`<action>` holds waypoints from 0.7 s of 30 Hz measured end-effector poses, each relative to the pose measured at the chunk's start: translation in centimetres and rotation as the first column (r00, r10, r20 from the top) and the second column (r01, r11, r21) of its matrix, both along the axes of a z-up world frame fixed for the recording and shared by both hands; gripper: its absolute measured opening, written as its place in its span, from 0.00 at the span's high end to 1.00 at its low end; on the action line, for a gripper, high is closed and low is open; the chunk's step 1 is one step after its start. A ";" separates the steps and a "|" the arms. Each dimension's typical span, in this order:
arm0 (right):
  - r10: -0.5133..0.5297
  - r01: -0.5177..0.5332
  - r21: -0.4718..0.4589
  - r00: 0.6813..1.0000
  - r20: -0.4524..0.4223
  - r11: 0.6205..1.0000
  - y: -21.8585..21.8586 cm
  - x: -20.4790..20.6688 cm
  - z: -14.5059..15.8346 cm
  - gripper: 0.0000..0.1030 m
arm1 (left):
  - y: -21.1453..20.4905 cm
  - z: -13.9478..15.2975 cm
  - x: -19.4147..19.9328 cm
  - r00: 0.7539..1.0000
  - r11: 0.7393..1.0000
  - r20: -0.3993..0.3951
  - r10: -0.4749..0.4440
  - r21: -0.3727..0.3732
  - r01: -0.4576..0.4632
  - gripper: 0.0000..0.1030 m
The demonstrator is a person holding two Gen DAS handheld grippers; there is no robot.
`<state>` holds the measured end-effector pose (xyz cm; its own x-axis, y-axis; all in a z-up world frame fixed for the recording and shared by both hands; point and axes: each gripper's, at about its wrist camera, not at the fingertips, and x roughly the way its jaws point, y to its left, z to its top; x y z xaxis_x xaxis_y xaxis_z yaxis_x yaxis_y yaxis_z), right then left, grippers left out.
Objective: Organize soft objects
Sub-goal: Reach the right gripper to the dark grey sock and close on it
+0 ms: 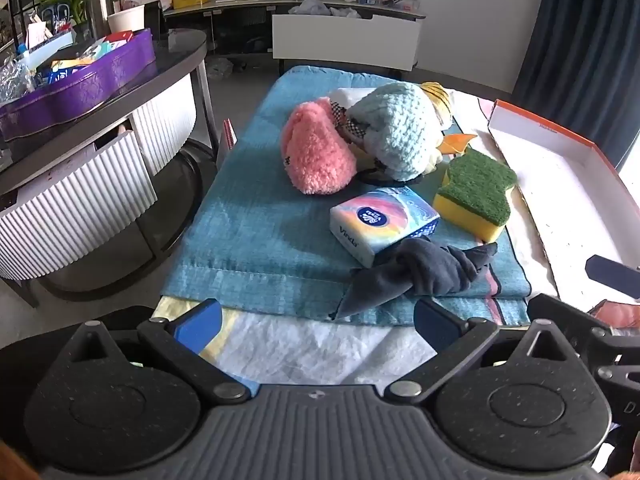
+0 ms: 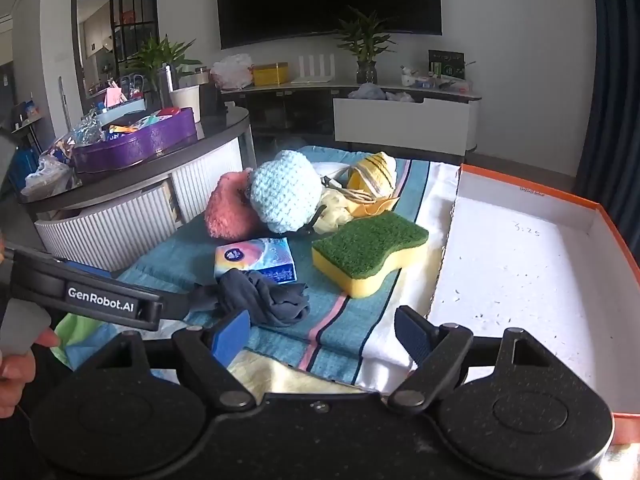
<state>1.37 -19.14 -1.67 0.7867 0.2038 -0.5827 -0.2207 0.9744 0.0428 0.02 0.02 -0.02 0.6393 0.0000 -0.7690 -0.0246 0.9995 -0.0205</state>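
Note:
On a blue towel (image 1: 256,232) (image 2: 176,256) lie a pink fluffy pouch (image 1: 316,152) (image 2: 230,210), a pale blue knitted hat (image 1: 396,128) (image 2: 286,190), a yellow striped plush (image 2: 374,178), a green-and-yellow sponge (image 1: 476,192) (image 2: 368,252), a tissue pack (image 1: 382,220) (image 2: 256,262) and a dark grey knotted cloth (image 1: 416,272) (image 2: 268,296). My left gripper (image 1: 316,320) is open, just short of the cloth. My right gripper (image 2: 324,336) is open too, to the right of the cloth, with nothing between its fingers. An orange-rimmed white box (image 1: 568,184) (image 2: 528,264) lies open at the right.
A dark oval side table (image 1: 120,92) (image 2: 168,160) with a purple tray (image 1: 80,84) (image 2: 136,146) of clutter stands to the left. A TV console (image 2: 404,120) with plants and boxes lines the far wall. The left tool's handle (image 2: 88,296) and a hand (image 2: 16,364) cross the right wrist view.

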 end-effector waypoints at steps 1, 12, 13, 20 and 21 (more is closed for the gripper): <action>0.002 -0.002 0.002 1.000 -0.002 1.000 0.0 0.1 -0.2 0.09 | 0.0 0.0 0.0 1.000 1.000 0.005 0.000 -0.002 0.000 0.00; 0.023 -0.023 -0.005 0.999 -0.023 1.000 0.5 0.8 -1.1 0.09 | 0.4 -0.3 0.5 1.000 1.000 -0.004 0.012 -0.016 -0.012 0.00; 0.024 -0.024 -0.005 0.999 -0.026 1.000 0.5 0.9 -1.2 0.09 | 0.5 -0.3 0.6 1.000 1.000 -0.005 0.013 -0.014 -0.013 0.00; 0.041 -0.043 -0.031 0.997 -0.064 0.999 1.2 1.4 -1.5 0.09 | 0.7 -0.7 0.8 1.000 1.000 -0.019 0.018 -0.011 -0.018 0.00; 0.043 -0.045 -0.031 0.997 -0.063 0.999 1.2 1.5 -1.5 0.09 | 0.7 -0.8 0.8 1.000 1.000 -0.017 0.018 -0.012 -0.018 0.00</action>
<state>2.84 -17.92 -3.17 0.7396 0.2179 -0.6368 -0.2614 0.9649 0.0265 0.83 0.76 -0.80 0.6262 0.0018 -0.7797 -0.0428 0.9986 -0.0320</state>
